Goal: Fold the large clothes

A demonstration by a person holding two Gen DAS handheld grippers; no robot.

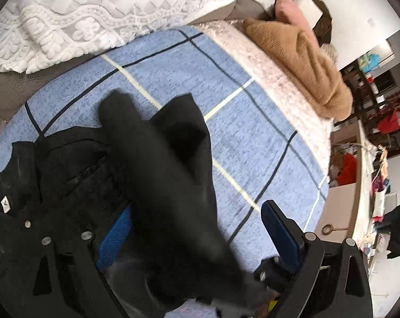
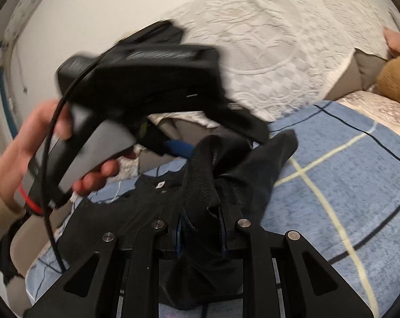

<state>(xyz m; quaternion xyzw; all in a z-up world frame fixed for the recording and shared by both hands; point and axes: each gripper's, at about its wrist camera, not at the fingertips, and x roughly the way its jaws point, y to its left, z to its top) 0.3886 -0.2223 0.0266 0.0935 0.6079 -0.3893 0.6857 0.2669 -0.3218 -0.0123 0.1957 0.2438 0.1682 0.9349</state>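
- No container is showing; the black garment [image 1: 75, 164] is lying on the blue checked bedsheet [image 1: 253, 132], partly lifted.
- The left gripper [image 1: 194, 228] is standing wide apart, a blurred fold of the garment draping between its blue fingers [image 1: 279, 228].
- The right gripper [image 2: 200, 228] is pinching a bunched strip of that garment, jaws nearly together.
- A bare hand [image 2: 27, 143] is gripping the left tool's handle, blurred.
- The brown sweater [image 1: 306, 63] is lying well apart, beside the white quilt [image 1: 107, 13].
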